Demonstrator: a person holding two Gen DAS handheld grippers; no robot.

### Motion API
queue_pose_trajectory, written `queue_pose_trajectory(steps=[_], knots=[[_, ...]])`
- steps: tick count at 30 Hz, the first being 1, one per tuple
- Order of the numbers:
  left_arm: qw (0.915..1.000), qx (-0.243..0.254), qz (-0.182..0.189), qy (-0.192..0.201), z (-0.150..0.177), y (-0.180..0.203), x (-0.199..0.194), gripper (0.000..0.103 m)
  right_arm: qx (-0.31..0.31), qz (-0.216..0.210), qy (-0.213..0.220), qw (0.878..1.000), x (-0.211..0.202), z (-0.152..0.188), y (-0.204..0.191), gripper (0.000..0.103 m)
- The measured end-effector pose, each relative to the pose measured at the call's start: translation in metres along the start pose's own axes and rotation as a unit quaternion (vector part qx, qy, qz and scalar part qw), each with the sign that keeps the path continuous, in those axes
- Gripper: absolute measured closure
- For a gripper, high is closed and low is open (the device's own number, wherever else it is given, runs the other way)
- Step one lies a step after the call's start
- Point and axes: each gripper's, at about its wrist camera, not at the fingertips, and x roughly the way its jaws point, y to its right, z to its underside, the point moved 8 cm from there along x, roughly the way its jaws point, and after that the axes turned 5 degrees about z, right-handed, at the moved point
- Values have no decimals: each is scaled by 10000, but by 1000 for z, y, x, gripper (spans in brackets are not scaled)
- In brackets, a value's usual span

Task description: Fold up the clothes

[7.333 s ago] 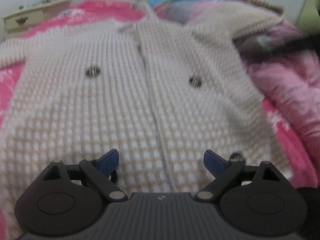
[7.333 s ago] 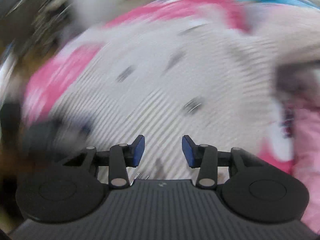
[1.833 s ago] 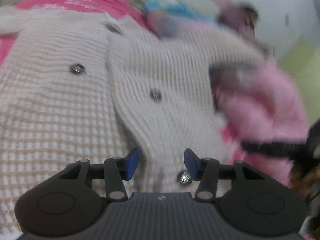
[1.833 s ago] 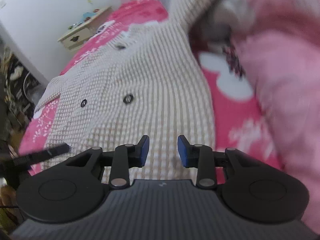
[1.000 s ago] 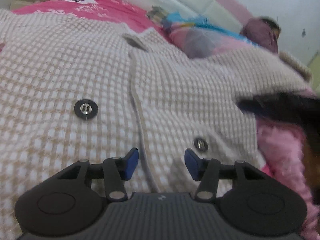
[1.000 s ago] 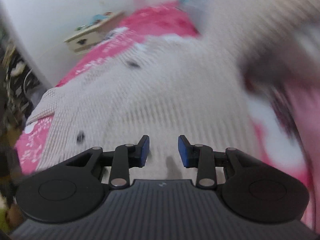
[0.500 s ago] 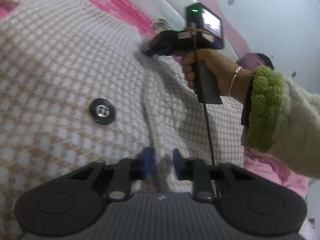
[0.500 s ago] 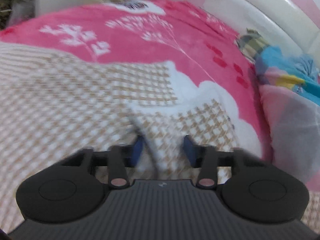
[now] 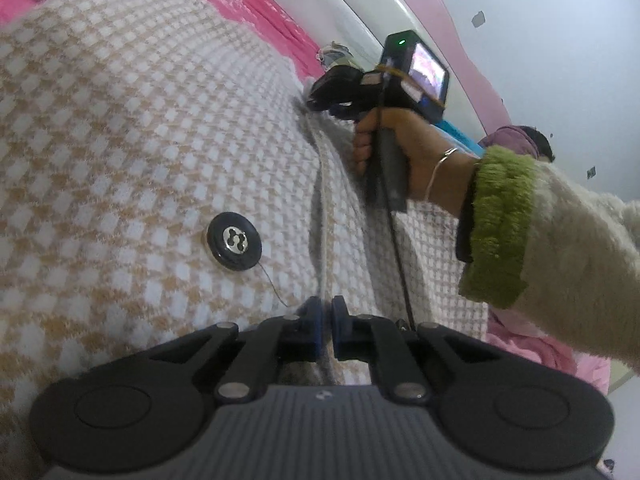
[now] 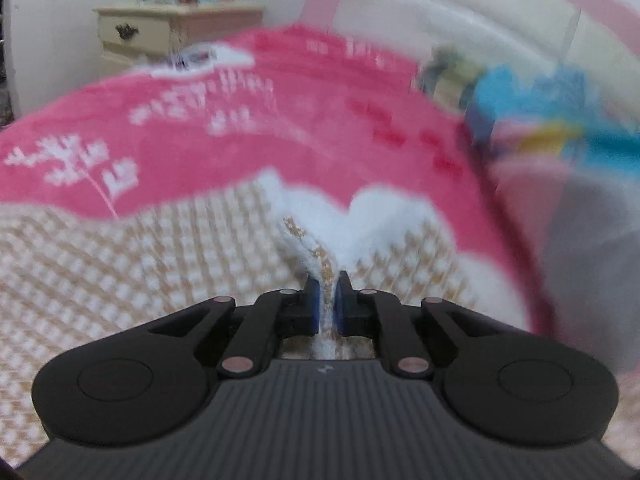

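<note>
Beside the button (image 9: 234,246), the left gripper (image 9: 325,322) is clamped on the cardigan's (image 9: 120,140) front edge. Up by the collar, the right gripper (image 10: 328,302) pinches a thin ridge, seemingly shallow; lifting could slip it free.

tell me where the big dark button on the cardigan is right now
In the left wrist view, the button sits on the cardigan, left of its front edge and just up-left of the shut left gripper.
</note>
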Motion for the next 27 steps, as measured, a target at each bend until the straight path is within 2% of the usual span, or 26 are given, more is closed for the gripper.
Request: queue_pose_trajectory(steps=[2,4,5,6,7,8,9,12,14,16,18,20,23,27], knots=[[10000,-18,45,-9,0,1,-1,95,40,-64,65,10000,-5,0,2,93],[9999,-67,113,-18,-3,0,-3,88,233,-217,16,9995,-21,-4,11,78],[9999,-75,155,-7,-4,1,-5,85,408,-274,81,9988,-34,-7,19,63],[9998,-82,196,4,-6,3,-8,78,606,-299,209,9975,-51,-10,30,53],[9997,-62,226,25,-7,4,-11,71,793,-338,336,9957,-71,-11,41,51],[9997,-7,237,60,-8,7,-14,68,975,-421,406,9935,-91,-10,53,51],[9996,50,241,99,-9,10,-18,65,1178,-540,440,9906,-112,-7,68,51],[9993,97,325,154,-13,20,-27,64,1670,-850,503,9810,-180,11,116,51],[9985,188,483,158,-14,33,-32,64,1922,-1007,436,9752,-225,33,146,52],[9971,412,635,77,-10,54,-36,59,2194,-1148,349,9682,-266,56,172,53],[9954,569,755,-165,-2,72,-34,51,2395,-1208,316,9628,-310,77,200,64],[9929,705,822,-494,10,87,-30,48,2568,-1169,396,9585,-354,94,229,75],[9861,1080,703,-1046,30,106,-18,44,2836,-1083,462,9517,-413,126,261,77],[9733,1429,31,-1797,69,100,2,43,2795,-1374,-370,9495,-426,201,239,78]])
